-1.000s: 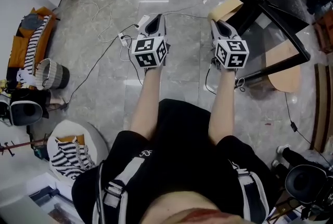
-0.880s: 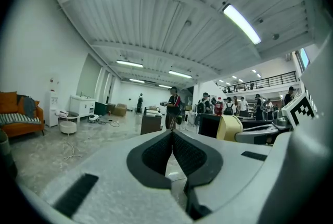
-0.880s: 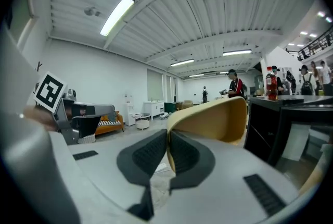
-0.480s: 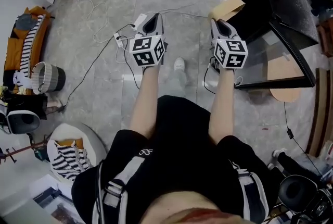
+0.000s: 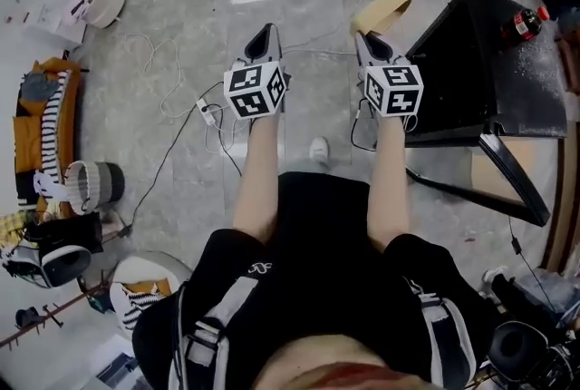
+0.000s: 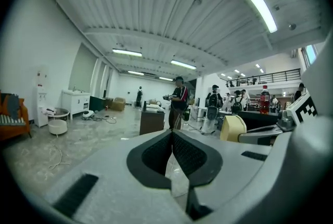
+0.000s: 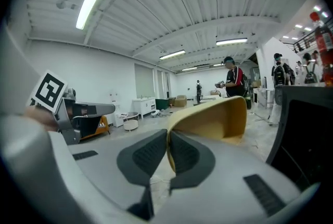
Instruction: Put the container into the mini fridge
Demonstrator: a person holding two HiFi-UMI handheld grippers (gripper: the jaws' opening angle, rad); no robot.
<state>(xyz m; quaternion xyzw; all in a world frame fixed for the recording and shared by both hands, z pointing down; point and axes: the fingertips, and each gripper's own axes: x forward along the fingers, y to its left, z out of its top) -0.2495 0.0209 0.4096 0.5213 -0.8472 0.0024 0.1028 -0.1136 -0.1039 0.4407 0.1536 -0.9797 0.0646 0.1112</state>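
Observation:
In the head view my right gripper is shut on the rim of a tan, curved container, held out in front of the person over the floor. The right gripper view shows its jaws pinched on the container's wall. My left gripper is beside it, shut and empty. The black mini fridge stands to the right with a cola bottle on top and its glass door swung open. The container also shows at the right of the left gripper view.
Cables and a power strip lie on the marble floor ahead left. The person's white shoe shows between the arms. A basket and an orange chair with striped cloth stand at the left. People stand far off.
The person has moved, so the fridge has shifted lower and nearer the right gripper in the head view. Both grippers keep the same pose, the right still holding the container.

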